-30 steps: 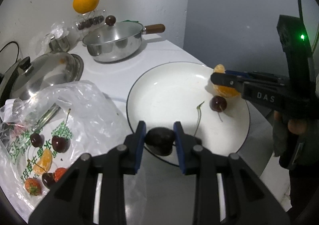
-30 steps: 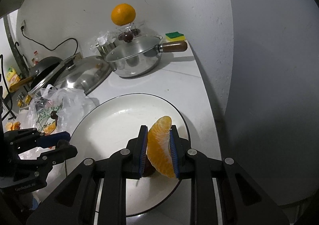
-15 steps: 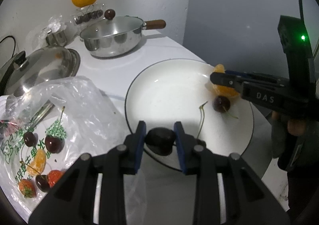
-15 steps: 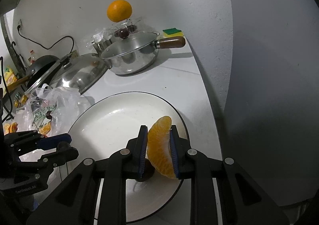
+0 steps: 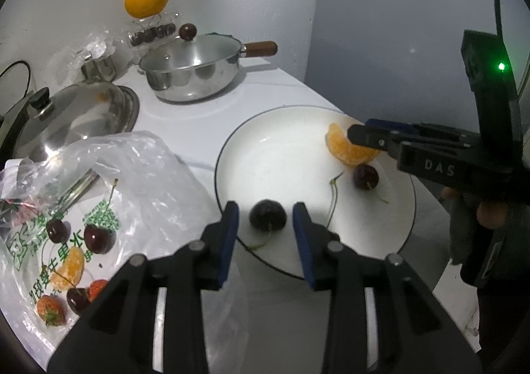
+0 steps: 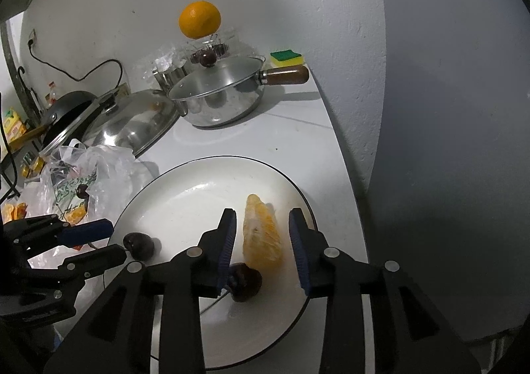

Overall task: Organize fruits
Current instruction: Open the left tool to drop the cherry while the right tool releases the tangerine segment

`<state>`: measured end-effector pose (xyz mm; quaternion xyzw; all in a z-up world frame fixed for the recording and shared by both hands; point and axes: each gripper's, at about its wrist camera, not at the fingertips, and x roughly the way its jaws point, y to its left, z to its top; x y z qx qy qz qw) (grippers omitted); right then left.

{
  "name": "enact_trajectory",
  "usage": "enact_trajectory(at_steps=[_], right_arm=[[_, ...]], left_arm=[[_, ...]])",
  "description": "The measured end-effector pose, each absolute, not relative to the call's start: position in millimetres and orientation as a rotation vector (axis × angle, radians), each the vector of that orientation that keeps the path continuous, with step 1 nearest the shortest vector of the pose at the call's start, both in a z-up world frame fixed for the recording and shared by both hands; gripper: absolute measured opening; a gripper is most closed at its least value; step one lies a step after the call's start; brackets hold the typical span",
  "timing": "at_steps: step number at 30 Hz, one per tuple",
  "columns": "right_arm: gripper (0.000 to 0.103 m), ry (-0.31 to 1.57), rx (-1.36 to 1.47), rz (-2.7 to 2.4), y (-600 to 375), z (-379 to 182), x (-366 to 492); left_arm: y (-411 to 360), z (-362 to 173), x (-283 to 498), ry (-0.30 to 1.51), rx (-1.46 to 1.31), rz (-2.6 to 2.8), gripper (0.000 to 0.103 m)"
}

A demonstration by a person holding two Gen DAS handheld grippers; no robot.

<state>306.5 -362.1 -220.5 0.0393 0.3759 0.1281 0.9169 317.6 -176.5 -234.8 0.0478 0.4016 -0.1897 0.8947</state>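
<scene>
Your left gripper (image 5: 265, 220) has just been opening: its fingers (image 5: 228, 235) stand clear on either side of a dark cherry (image 5: 267, 218), which lies released on the plate (image 5: 281, 142) at its near rim. Your right gripper (image 6: 261, 231) has likewise just been opening; the orange segment (image 6: 261, 233) lies between its fingers (image 6: 299, 245) on the plate's right side, and the pads no longer press on it. A second cherry (image 6: 245, 278) sits just beside the segment, toward you. The plate stands at the tabletop's (image 5: 198, 129) right edge. Left of the plate a plastic bag (image 5: 109, 195) holds more cherries, strawberries and a segment. A lidded pan (image 5: 192, 76) stands toward the far edge, with a whole orange (image 5: 146, 2) behind it.
</scene>
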Motion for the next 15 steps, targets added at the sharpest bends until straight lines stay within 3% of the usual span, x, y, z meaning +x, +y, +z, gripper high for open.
enact_trajectory(at_steps=[1,3,15], right_arm=[[0.035,0.771,0.079,0.263,-361.3,-219.1,305.5],[0.035,0.767,0.075,0.262,-359.5,-216.4,303.5],[0.036,0.739,0.046,0.266,-345.0,-197.1,286.1]], left_arm=[[-175.8,-233.8,316.7,0.83,0.097,-0.395,0.038],[-173.4,-230.6,313.9,0.821,0.09,-0.398,0.054],[-156.6,-212.8,295.1,0.777,0.068,-0.383,0.054]])
